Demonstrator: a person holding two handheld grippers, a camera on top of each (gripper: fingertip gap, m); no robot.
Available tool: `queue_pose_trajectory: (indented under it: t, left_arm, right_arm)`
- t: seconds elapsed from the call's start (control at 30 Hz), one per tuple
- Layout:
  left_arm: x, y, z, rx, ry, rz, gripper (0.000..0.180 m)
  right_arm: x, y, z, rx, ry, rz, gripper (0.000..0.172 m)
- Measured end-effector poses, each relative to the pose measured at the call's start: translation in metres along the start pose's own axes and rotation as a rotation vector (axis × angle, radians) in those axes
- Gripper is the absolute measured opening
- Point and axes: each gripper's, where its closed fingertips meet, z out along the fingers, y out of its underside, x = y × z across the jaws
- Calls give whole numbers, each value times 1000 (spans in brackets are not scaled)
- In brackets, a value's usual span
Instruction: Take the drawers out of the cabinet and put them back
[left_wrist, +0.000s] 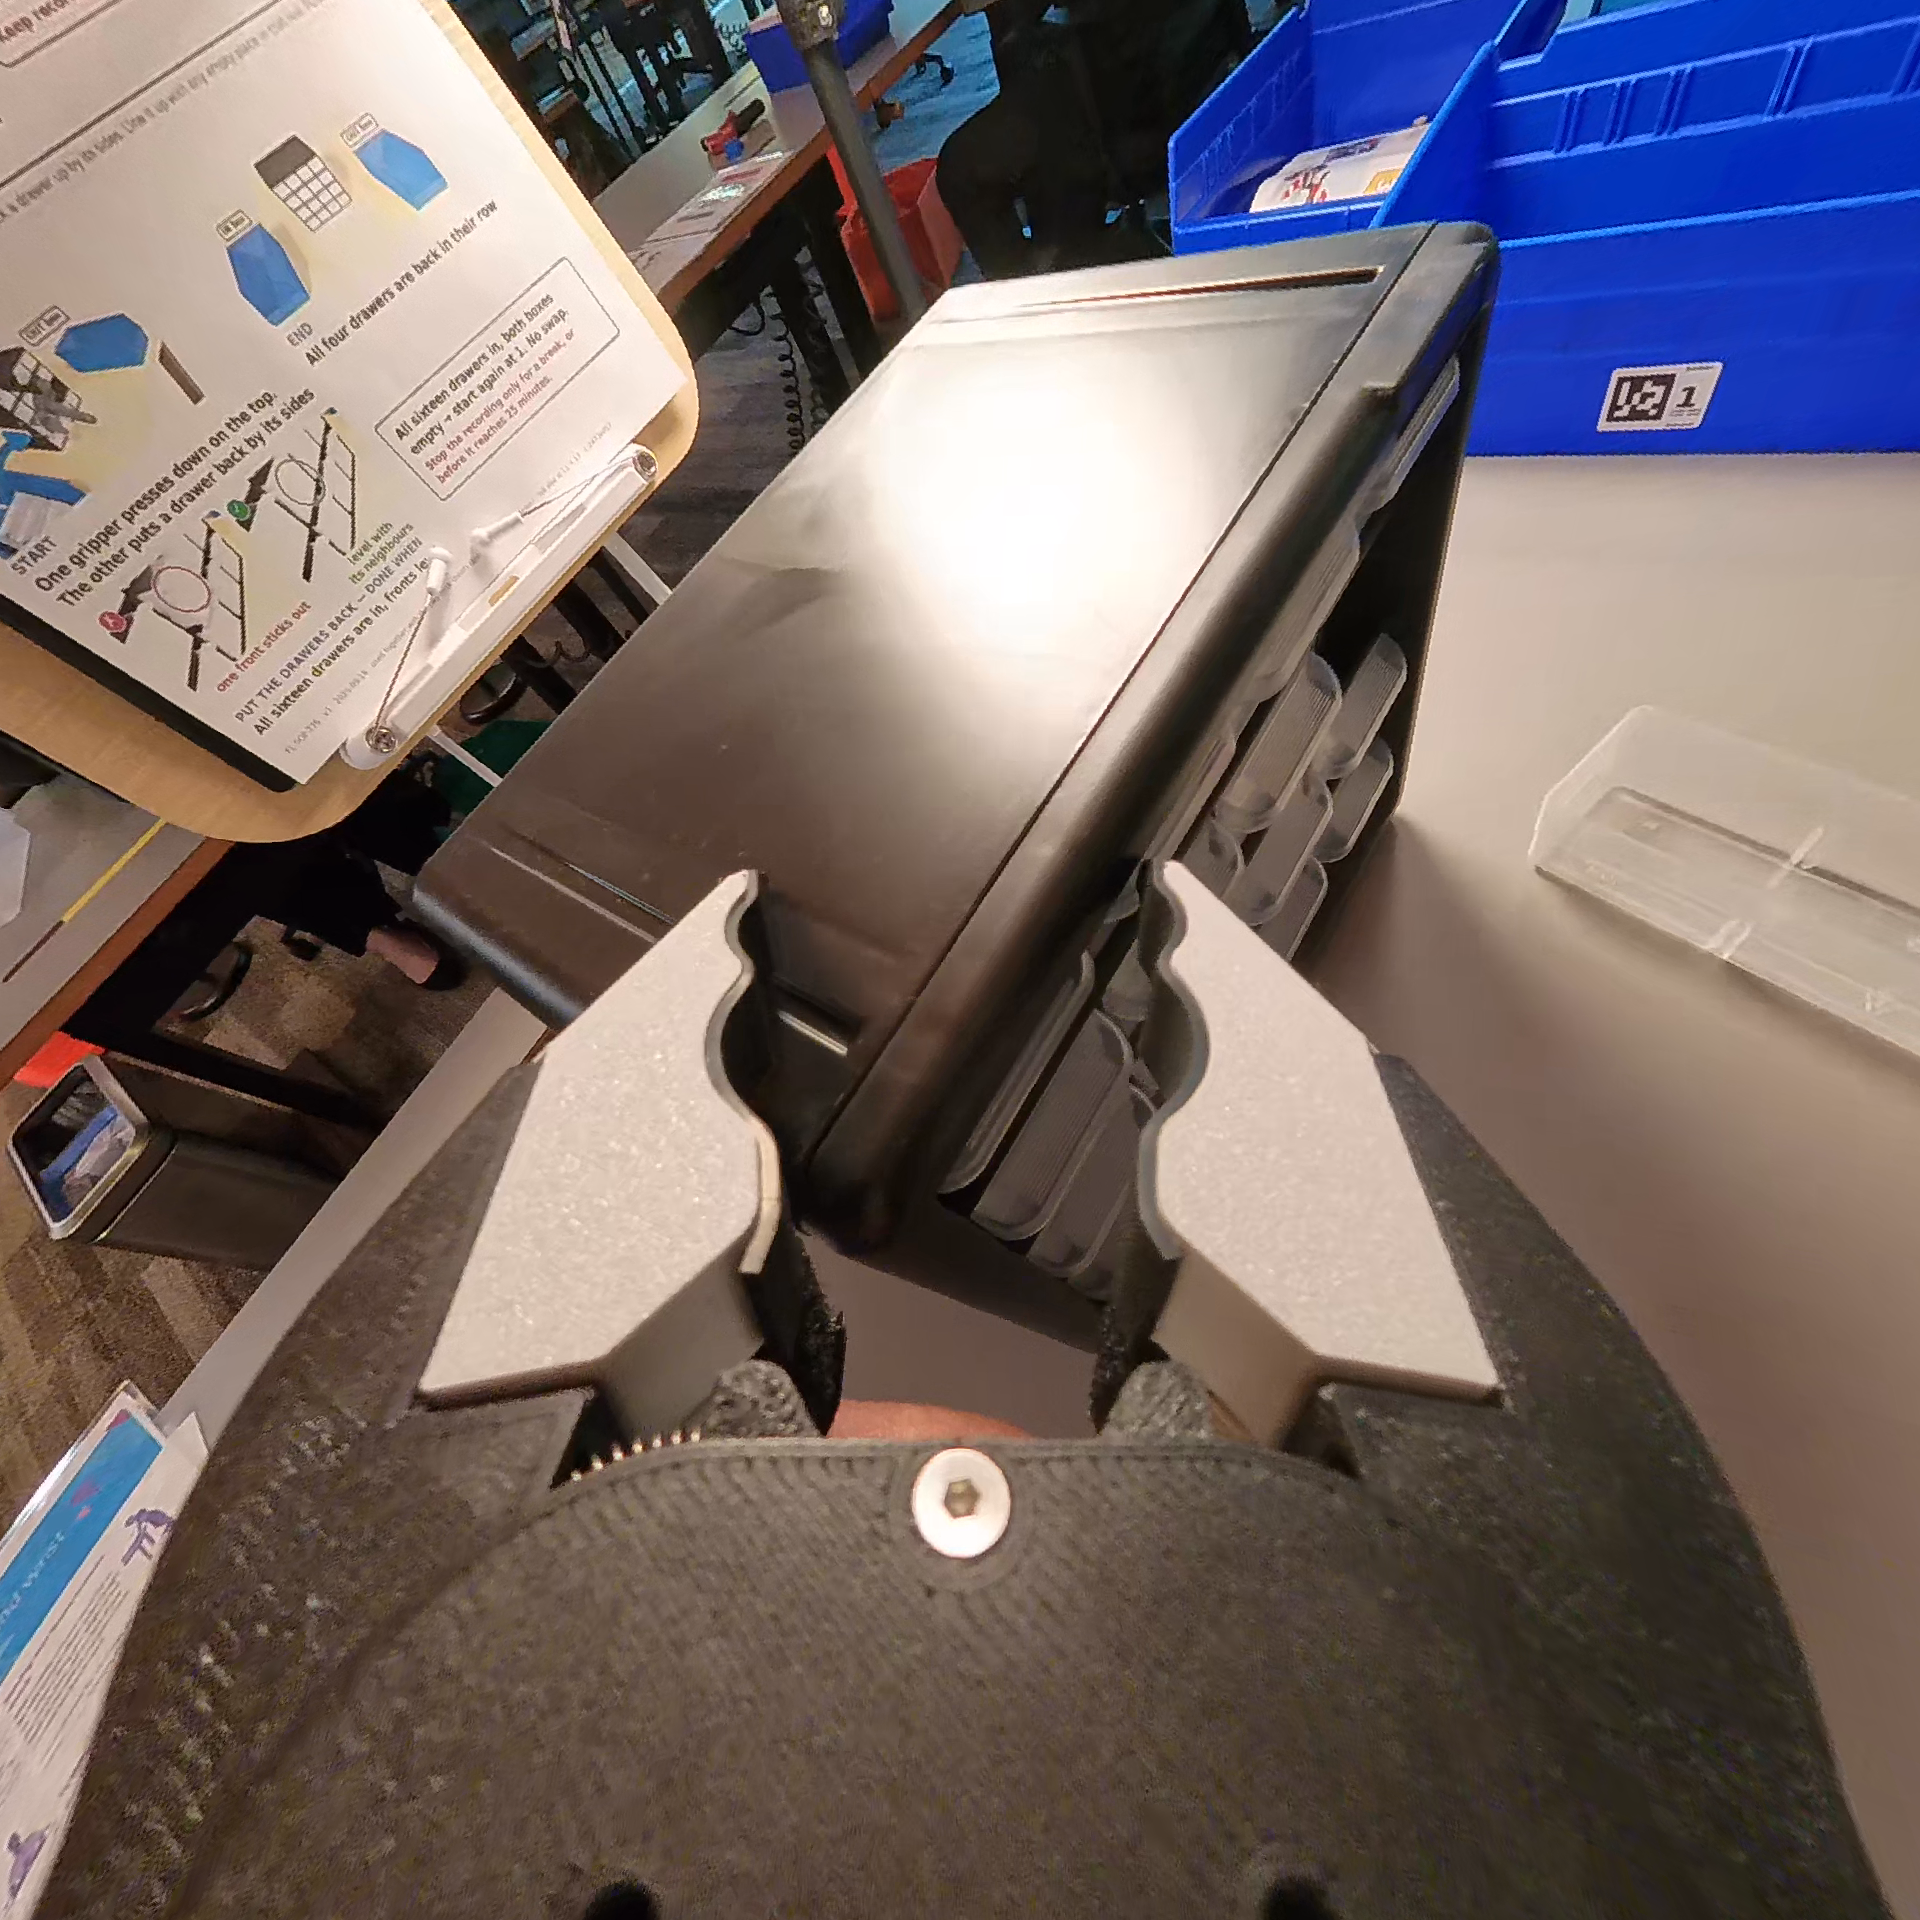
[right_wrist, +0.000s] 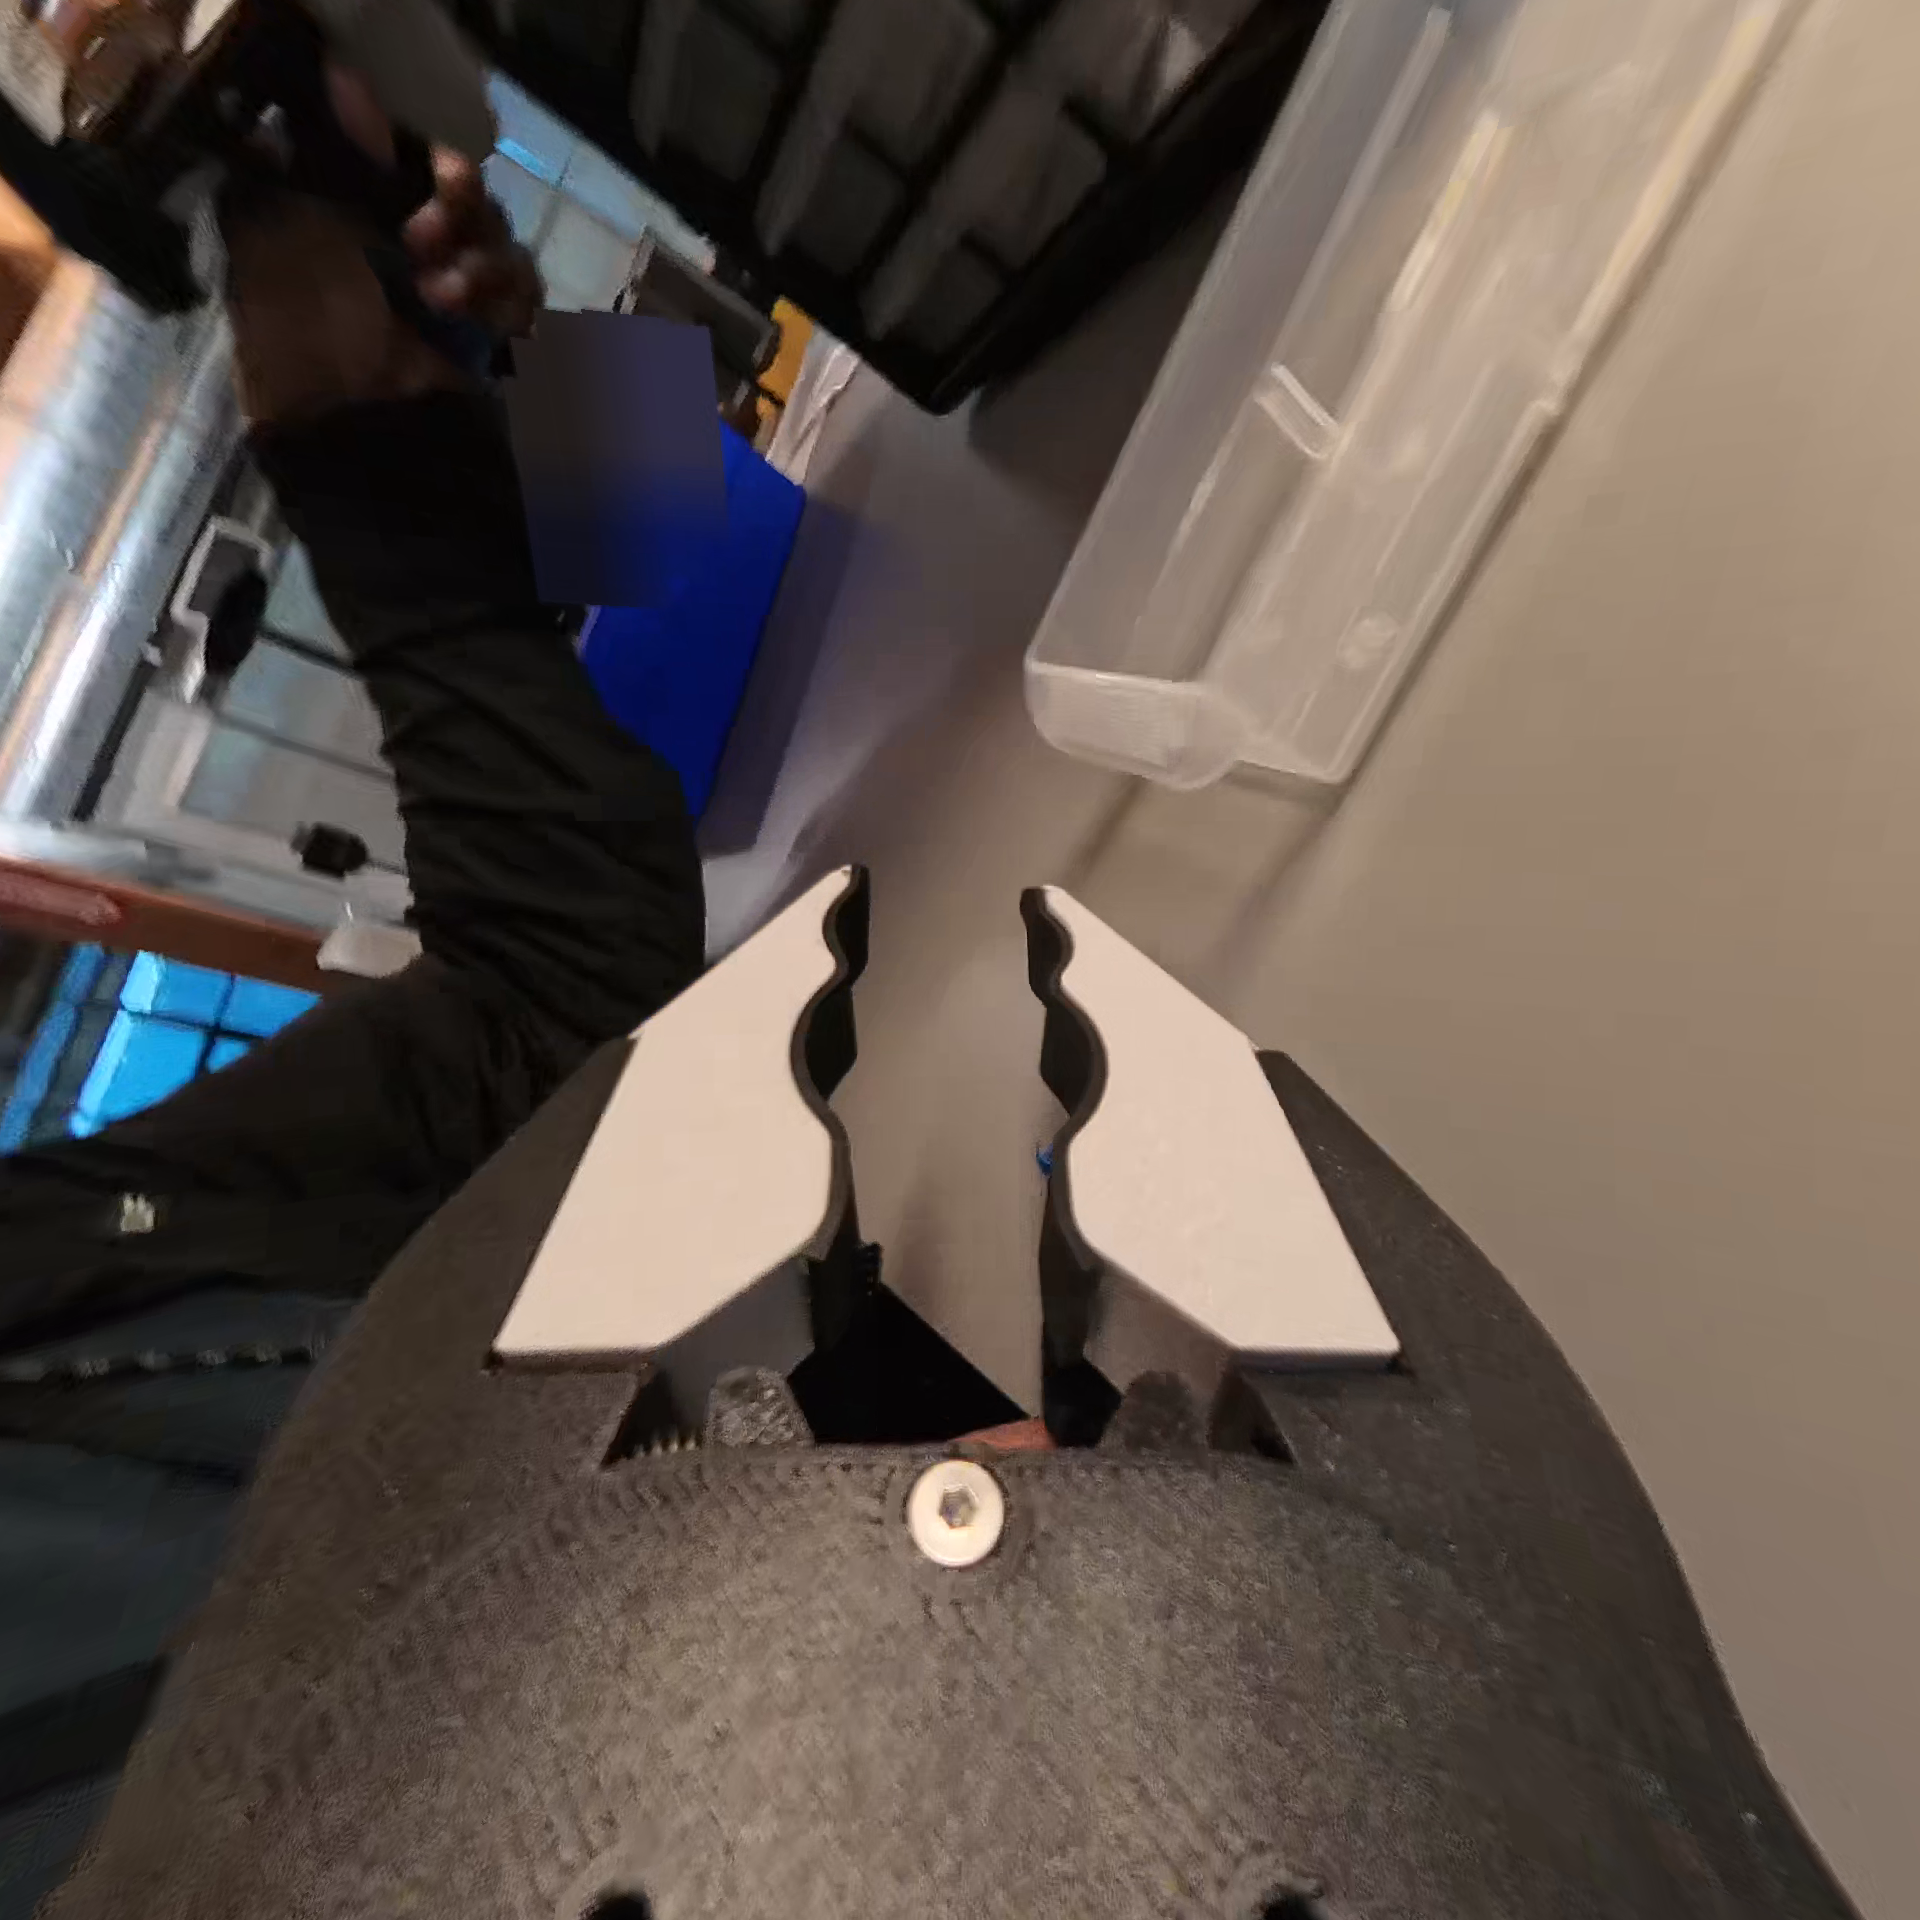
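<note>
While the left gripper rests wide apart over the black cabinet's top front edge, steadying it should help as the right gripper, jaws apart and empty, hangs near a clear drawer lying empty on the table, with other drawers in the cabinet.

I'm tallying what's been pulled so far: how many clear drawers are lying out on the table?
1: a clear drawer lies on the table, right of the black cabinet. Others could lie outside both views.
</note>
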Motion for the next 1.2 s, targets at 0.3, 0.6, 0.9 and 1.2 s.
queue_pose_trajectory:
  t: [0.3, 0.6, 0.9, 1.2]
  left_arm:
    - [0, 0, 0, -2, -1, -3, 71]
    - [1, 0, -1, 0, 8, -8, 72]
    - [1, 0, -1, -2, 10, -3, 72]
    - [1, 0, 0, -5, 7, -2, 72]
  right_arm:
    - [-5, -69, -13, -86, 247, -1033, 52]
    - [22, -37, 20, -465, 231, -1343, 59]
    - [31, -32, 28, -493, 300, -1425, 17]
    - [-14, -94, -5, -208, 280, -1321, 18]
